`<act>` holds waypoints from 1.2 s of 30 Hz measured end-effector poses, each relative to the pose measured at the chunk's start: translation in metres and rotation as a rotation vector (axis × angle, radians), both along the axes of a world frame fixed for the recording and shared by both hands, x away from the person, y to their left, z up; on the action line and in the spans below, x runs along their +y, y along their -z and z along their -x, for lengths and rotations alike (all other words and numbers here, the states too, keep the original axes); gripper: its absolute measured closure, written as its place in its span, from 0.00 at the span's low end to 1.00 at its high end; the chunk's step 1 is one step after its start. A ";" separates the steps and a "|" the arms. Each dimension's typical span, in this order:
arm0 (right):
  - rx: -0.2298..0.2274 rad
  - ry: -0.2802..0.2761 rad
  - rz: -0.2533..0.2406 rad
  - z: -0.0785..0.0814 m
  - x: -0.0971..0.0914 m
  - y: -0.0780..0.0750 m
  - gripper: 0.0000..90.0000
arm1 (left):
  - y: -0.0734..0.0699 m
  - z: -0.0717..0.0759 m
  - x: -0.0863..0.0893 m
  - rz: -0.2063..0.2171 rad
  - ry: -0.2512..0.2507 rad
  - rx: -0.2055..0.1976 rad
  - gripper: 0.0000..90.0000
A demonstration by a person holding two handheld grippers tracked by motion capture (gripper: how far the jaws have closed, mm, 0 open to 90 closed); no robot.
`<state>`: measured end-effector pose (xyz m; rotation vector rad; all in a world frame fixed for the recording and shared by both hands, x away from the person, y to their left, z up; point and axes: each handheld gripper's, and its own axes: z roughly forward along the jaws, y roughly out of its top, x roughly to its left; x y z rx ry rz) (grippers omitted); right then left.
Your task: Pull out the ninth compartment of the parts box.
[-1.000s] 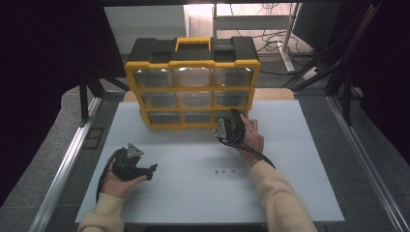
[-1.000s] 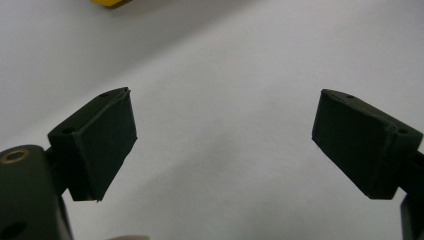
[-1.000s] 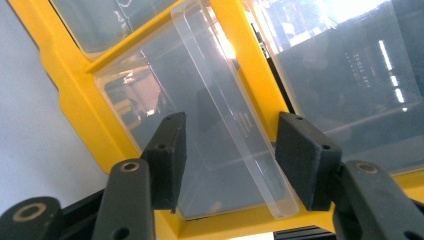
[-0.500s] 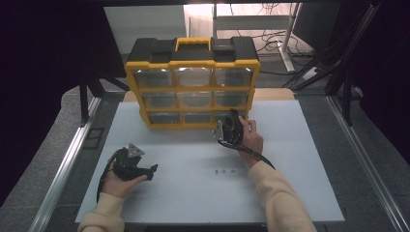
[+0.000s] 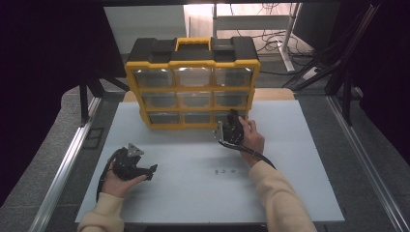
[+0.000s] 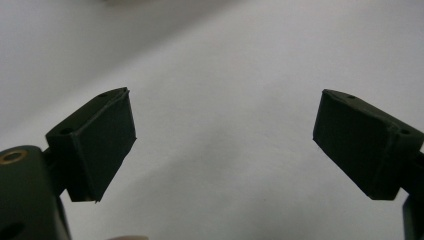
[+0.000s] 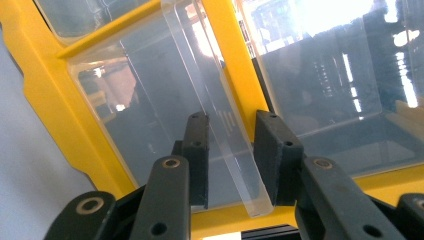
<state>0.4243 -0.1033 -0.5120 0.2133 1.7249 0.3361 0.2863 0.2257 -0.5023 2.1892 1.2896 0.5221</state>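
1. Reaching toward the lower right of the yellow organizer (image 5: 192,87), which stood at the upper middle of the high view on the white counter (image 5: 300,193), the right hand-held gripper (image 5: 231,126) sat at its bottom-right drawer.
2. In the right gripper view, the clear pull tab (image 7: 227,130) of that drawer (image 7: 150,115) ran between the two black jaws, which had just been closing around it.
3. Whether the pads already pressed the tab was hard to say; a thin gap seemed to remain on the left side.
4. The left hand-held gripper (image 5: 145,170) rested at the lower left of the high view, jaws wide and empty over bare counter.
5. A few small screws (image 5: 225,170) lay at the lower middle.
6. The step in hand looked like gripping the drawer tab; the next move probably called for a firm pinch, then a straight pull toward the person, keeping the organizer from sliding.
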 end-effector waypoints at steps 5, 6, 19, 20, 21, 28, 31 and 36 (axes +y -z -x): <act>-0.028 -0.008 0.021 0.000 0.000 0.003 0.77 | 0.001 0.000 0.001 0.003 -0.002 0.003 0.12; -0.028 -0.008 0.021 0.000 0.000 0.003 0.77 | 0.001 0.000 0.001 0.003 -0.002 0.003 0.12; -0.044 -0.026 0.046 0.004 -0.001 0.002 0.78 | 0.001 -0.001 0.002 0.003 -0.008 0.007 0.11; -0.046 -0.027 0.033 0.004 -0.001 0.003 0.78 | 0.001 -0.001 0.002 0.003 -0.008 0.007 0.11; -0.044 -0.023 0.032 0.004 -0.001 0.003 0.78 | 0.001 -0.001 0.002 0.002 -0.009 0.007 0.11; -0.033 -0.023 0.018 0.007 -0.001 0.002 0.81 | 0.001 -0.001 0.003 0.001 -0.009 0.007 0.11; -0.026 -0.023 0.004 0.008 -0.001 0.002 0.81 | 0.001 -0.001 0.003 0.002 -0.009 0.006 0.11; -0.027 -0.020 0.003 0.009 -0.001 0.002 0.81 | 0.001 -0.001 0.004 0.001 -0.011 0.006 0.11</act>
